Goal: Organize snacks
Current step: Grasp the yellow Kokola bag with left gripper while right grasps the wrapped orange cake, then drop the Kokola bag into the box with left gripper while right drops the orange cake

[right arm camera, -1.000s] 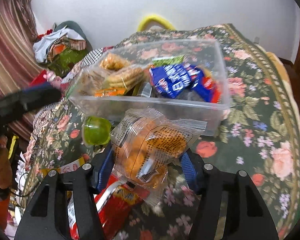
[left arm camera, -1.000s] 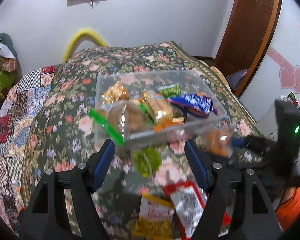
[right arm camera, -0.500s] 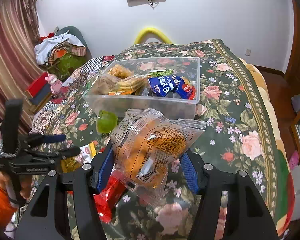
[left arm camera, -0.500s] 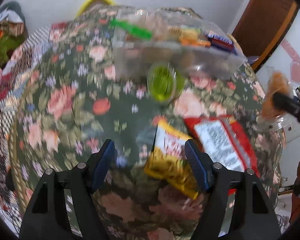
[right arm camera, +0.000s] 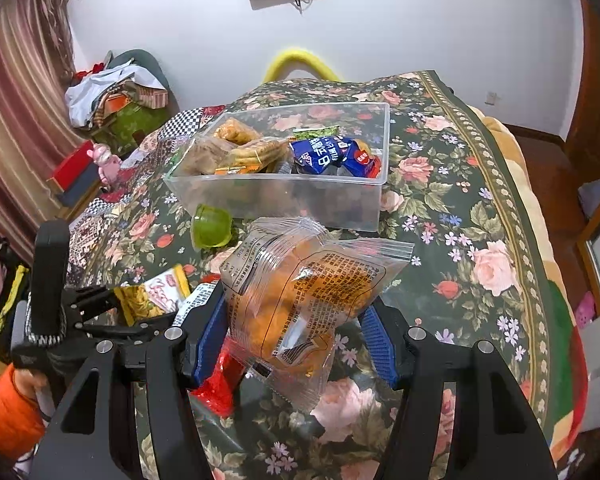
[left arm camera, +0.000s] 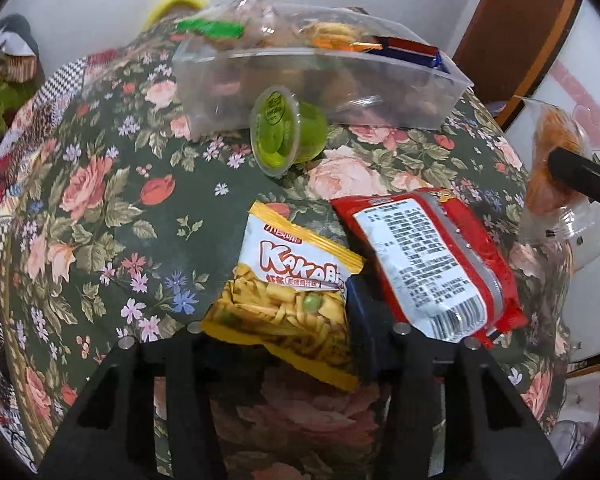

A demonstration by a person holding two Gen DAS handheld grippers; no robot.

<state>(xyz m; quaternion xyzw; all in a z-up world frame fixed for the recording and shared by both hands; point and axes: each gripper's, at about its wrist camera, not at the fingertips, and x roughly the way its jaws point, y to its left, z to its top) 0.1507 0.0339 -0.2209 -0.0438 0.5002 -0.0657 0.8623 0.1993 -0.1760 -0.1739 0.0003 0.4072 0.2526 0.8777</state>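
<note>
My left gripper (left arm camera: pixel 278 320) is shut on a yellow KakaBi snack bag (left arm camera: pixel 296 292), gripped at its lower end just above the floral cloth; it also shows in the right wrist view (right arm camera: pixel 156 294). My right gripper (right arm camera: pixel 296 324) is shut on a clear bag of orange cakes (right arm camera: pixel 300 296), held above the table; this bag shows at the right in the left wrist view (left arm camera: pixel 552 168). A clear plastic box (right arm camera: pixel 284 196) holding several snacks stands beyond. A green jelly cup (left arm camera: pixel 286 132) lies on its side against the box. A red snack packet (left arm camera: pixel 428 264) lies beside the yellow bag.
The table has a dark floral cloth (right arm camera: pixel 480 240). A yellow chair back (right arm camera: pixel 300 62) rises behind it. Clothes are piled on a chair (right arm camera: pixel 116 100) at the left. A wooden door (left arm camera: pixel 512 40) is at the right. The table edge drops off at the right.
My left gripper dropped from facing the box down to the yellow bag and closed on it. My right gripper pulled back and up from the box with the cake bag.
</note>
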